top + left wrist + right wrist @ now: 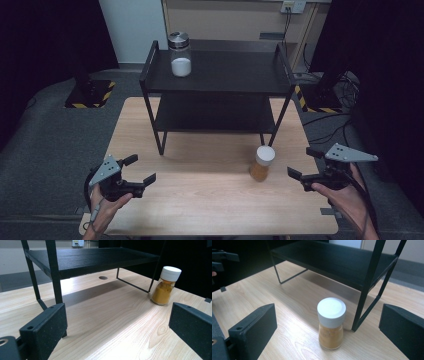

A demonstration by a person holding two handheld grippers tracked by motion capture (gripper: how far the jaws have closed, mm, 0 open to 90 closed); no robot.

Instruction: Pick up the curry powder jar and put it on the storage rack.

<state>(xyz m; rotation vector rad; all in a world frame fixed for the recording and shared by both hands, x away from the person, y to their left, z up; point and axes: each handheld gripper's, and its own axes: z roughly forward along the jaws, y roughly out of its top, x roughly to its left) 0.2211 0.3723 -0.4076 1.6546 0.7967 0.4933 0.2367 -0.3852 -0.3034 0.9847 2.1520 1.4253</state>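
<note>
Orange-filled jar stands tall and close to the rack leg, so your released right hand-held gripper could topple it.

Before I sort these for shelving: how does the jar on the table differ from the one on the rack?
The white-capped jar holds orange-yellow powder; the metal-lidded jar holds white powder. The white-capped jar stands on the wooden table near the right tool; the metal-lidded jar stands on the black rack's top shelf, far from both tools. Both stand upright, closed and ungripped.
</note>
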